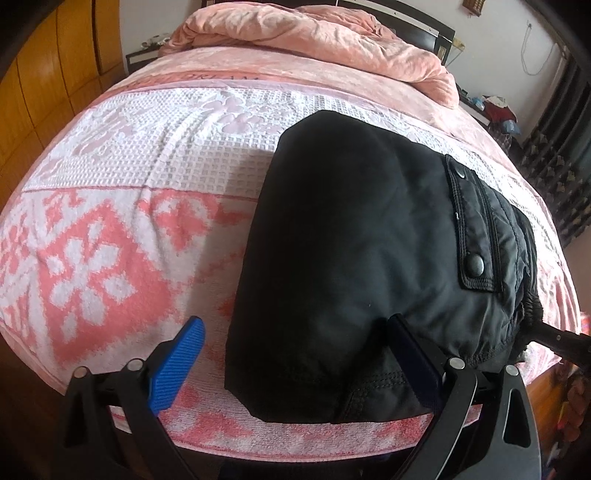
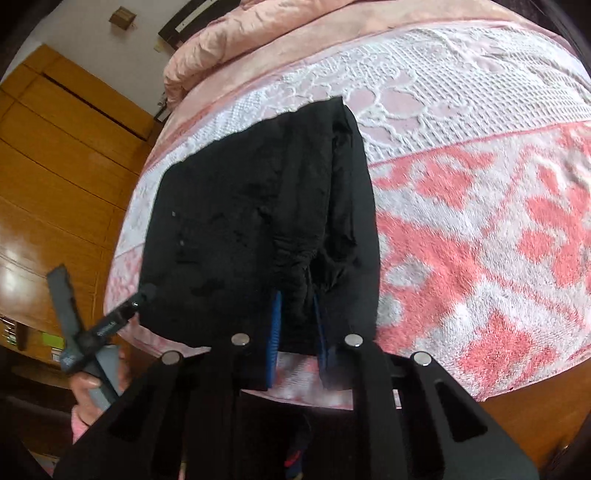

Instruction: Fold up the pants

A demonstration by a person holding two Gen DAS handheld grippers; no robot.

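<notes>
One pair of black pants (image 1: 351,236), one patterned towel (image 1: 110,229), seemingly one pink quilt (image 1: 314,33), two snap buttons (image 1: 475,263).

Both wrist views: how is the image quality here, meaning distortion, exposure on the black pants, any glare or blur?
Left wrist view: strong fisheye bulge on the bed; the pants are dark, yet snaps and stitching read. Right wrist view: same bulge, the pants nearly featureless black, glare on the wooden wardrobe, slight blur near the right gripper.
</notes>
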